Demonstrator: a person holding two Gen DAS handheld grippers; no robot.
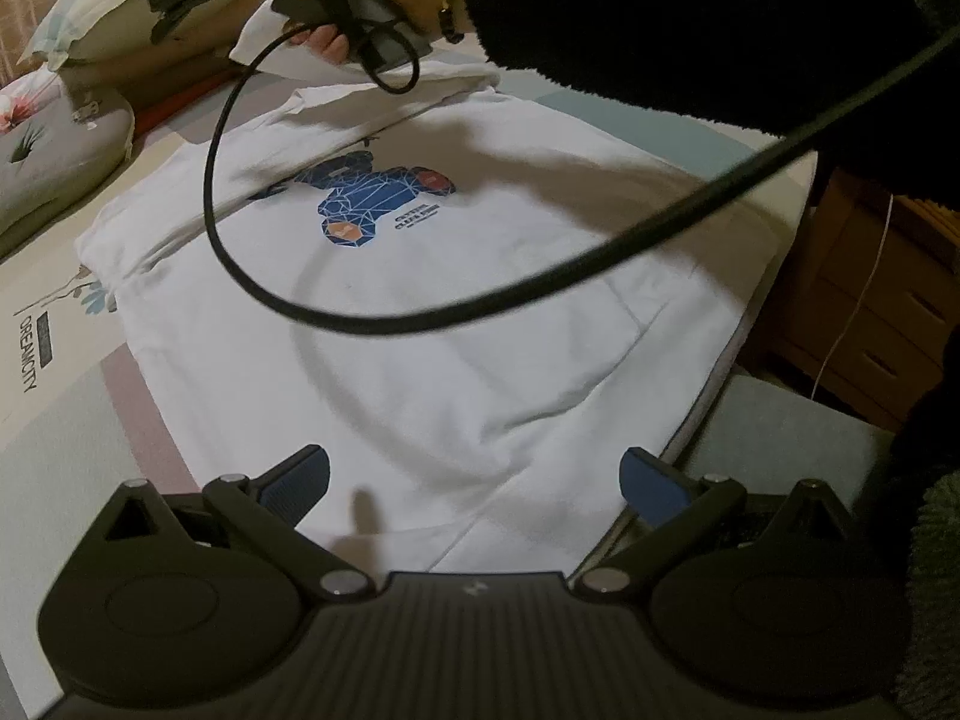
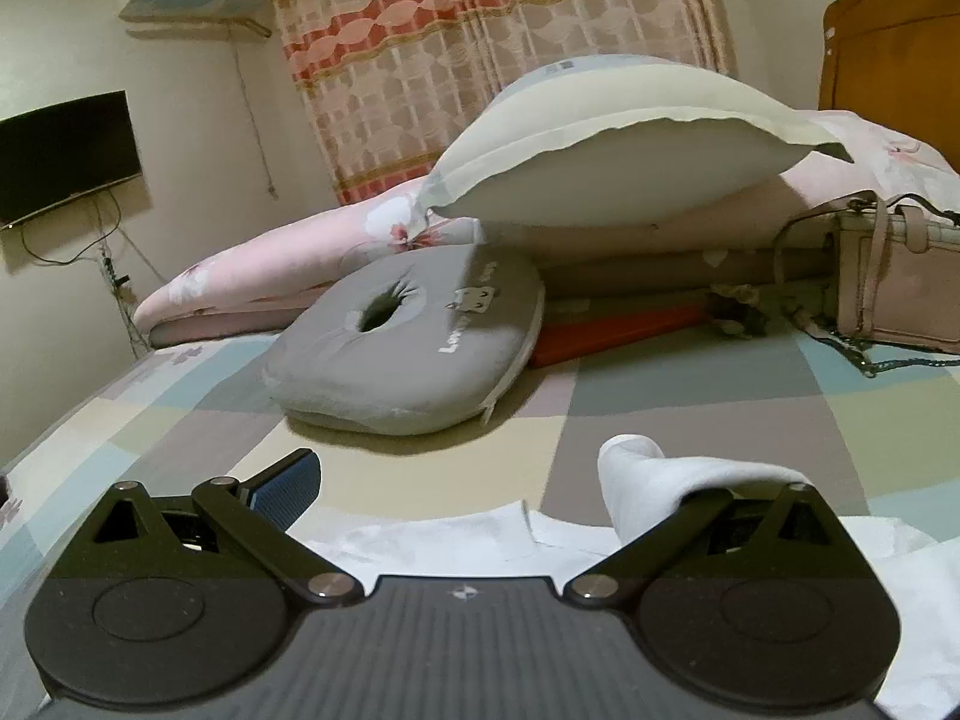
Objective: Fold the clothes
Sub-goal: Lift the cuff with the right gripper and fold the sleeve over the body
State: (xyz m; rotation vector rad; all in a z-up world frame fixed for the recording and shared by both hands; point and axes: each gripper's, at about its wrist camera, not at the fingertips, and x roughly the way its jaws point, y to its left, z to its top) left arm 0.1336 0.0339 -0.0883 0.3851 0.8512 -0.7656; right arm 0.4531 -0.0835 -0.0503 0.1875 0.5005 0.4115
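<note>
The bed (image 1: 72, 396) carries a white T-shirt (image 1: 420, 312), lying flat with its blue print up. The left gripper (image 1: 474, 480) hovers wide open over the hem, holding nothing. The right gripper (image 2: 462, 480) is open too, with cloth draped on one finger. For a neat fold, I think both should pinch matching corners. The sheet reads "DREAMCITY" (image 1: 29, 354).

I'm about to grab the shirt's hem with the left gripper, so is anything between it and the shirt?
Nothing solid. The left gripper is open just over the shirt. Only a black cable hangs in a loop above the shirt, farther out beyond the fingers, where it could snag a fold.
</note>
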